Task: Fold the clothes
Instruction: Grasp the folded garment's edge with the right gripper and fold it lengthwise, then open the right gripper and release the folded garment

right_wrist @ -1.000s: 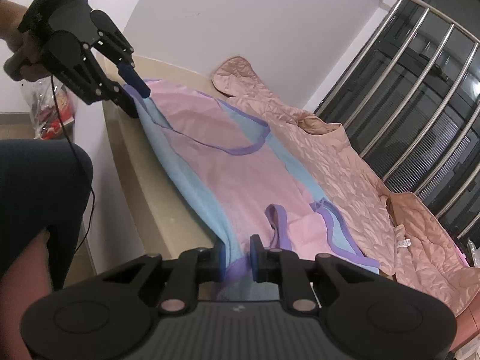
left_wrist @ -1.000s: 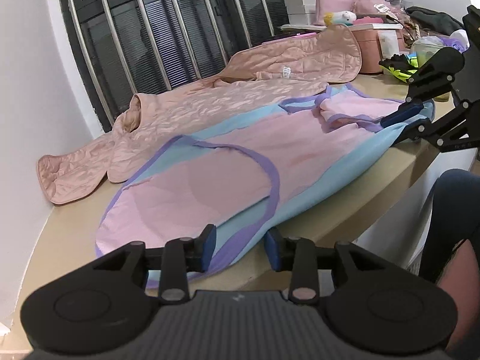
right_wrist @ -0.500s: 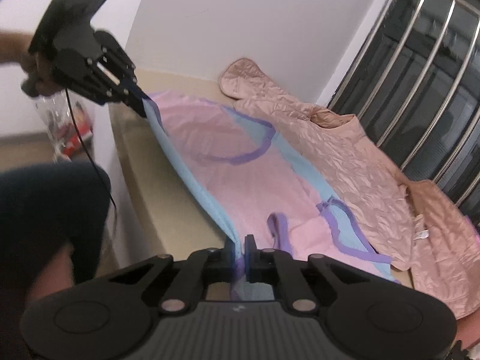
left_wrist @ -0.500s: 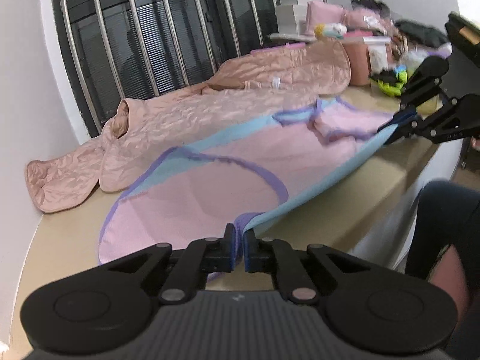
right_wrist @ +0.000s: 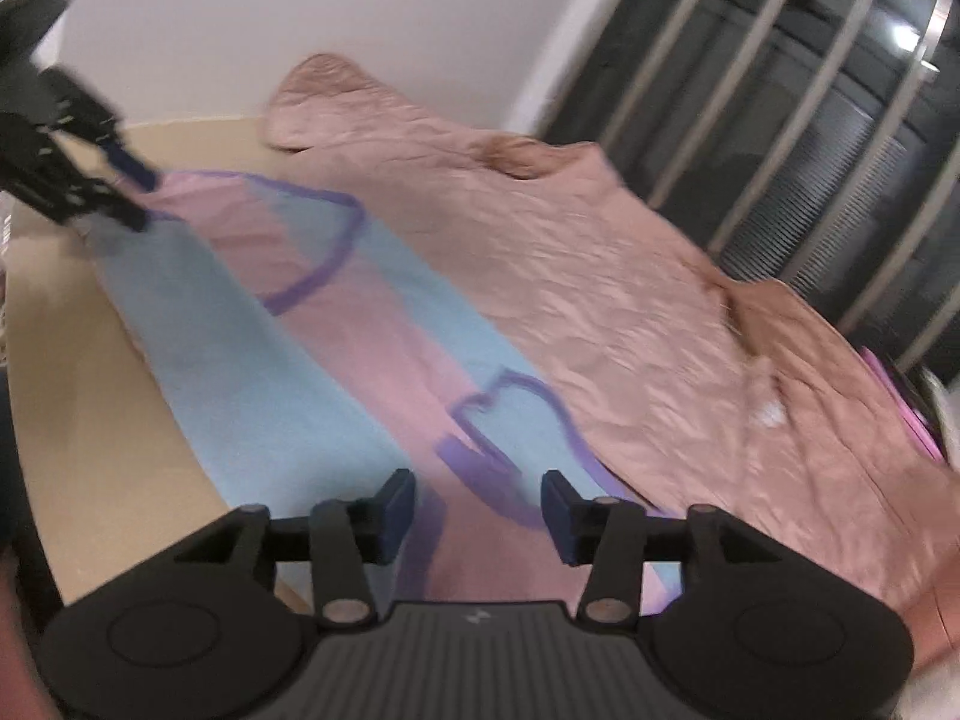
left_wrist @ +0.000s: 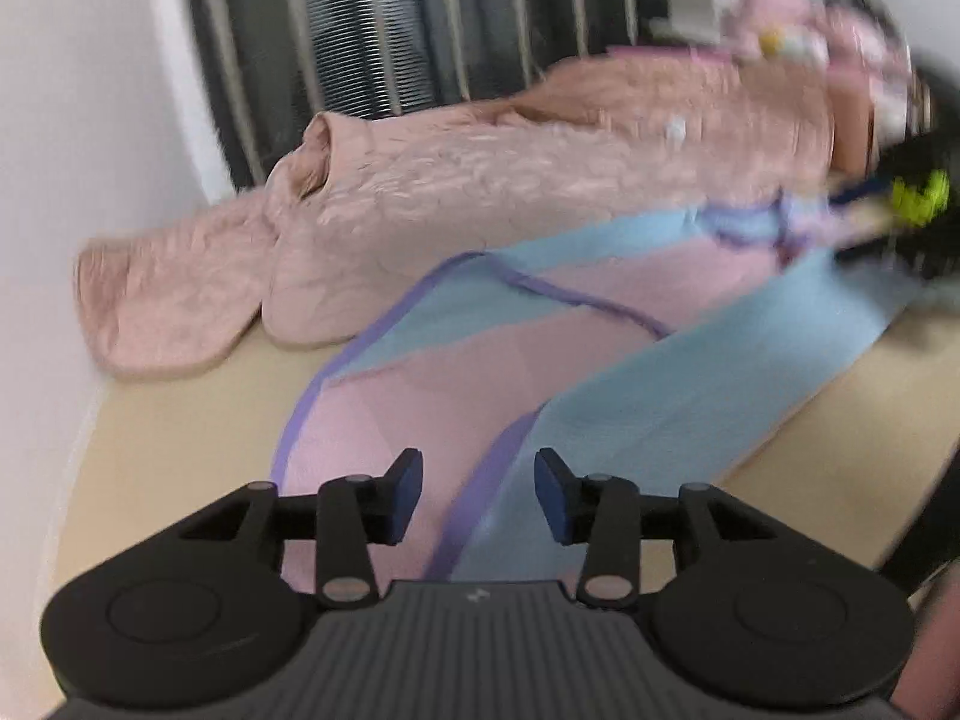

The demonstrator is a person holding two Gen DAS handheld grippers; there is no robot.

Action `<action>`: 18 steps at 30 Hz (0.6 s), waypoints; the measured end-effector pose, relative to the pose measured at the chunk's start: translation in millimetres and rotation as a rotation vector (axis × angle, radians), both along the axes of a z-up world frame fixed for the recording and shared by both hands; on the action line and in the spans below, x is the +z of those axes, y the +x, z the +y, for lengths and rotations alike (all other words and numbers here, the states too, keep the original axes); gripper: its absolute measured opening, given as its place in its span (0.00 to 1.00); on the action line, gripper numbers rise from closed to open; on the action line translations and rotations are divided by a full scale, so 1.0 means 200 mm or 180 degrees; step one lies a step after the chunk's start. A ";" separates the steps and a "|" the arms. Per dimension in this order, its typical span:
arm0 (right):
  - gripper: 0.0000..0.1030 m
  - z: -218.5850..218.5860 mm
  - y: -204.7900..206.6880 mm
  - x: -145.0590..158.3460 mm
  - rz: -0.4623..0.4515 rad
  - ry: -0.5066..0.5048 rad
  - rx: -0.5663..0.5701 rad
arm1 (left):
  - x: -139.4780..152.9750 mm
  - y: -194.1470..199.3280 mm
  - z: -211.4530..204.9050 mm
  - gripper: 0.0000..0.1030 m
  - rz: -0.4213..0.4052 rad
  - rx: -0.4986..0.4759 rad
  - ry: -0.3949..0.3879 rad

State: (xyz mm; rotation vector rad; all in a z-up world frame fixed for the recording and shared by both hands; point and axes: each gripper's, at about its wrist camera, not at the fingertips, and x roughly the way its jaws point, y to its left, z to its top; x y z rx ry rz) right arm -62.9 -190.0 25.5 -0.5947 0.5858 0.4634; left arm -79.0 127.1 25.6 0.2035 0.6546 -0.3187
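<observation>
Left gripper (left_wrist: 478, 495) first: jaws have just been opening, pads apart, nothing pinched. The dress (left_wrist: 606, 414) lies under the gap, its blue strip folded over the pink, a purple hem running up between the fingers. Right gripper (right_wrist: 478, 507), same story: jaws just been opening, pads clear of the cloth, the dress (right_wrist: 312, 324) spread below with its purple-trimmed straps just past the fingertips.

Out from there, the dress lies long across the table (left_wrist: 198, 420), and behind it, touching its far edge, the quilted pink robe (left_wrist: 480, 204).

Now the differences. The left view catches the right gripper (left_wrist: 864, 222) far off at the other end of the dress, badly blurred, so its jaws can't be read from there, and beyond it a blurred pile of boxes and pink things (left_wrist: 780, 30) that the right view misses. The right view shows the left gripper (right_wrist: 129, 192) at its own end, fingers apart over the hem, plus the white wall (right_wrist: 300, 12) and the window bars (right_wrist: 810, 138) beside the robe (right_wrist: 630, 300).
</observation>
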 end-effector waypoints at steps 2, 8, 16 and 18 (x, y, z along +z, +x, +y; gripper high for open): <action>0.50 -0.06 -0.06 0.02 -0.0120 0.0003 -0.0140 | 0.01 -0.05 0.08 0.48 0.0044 0.0180 -0.0242; 0.50 -0.22 -0.27 0.14 -0.0200 0.0319 -0.0352 | 0.00 -0.10 0.20 0.49 0.0084 0.0674 -0.0407; 0.45 -0.39 -0.40 0.02 0.0194 0.0157 -0.0338 | -0.06 -0.09 0.17 0.06 0.0155 0.0524 -0.0303; 0.32 -0.40 -0.36 -0.01 0.0279 0.0295 -0.0410 | -0.06 -0.10 0.17 0.03 0.0087 0.0515 -0.0185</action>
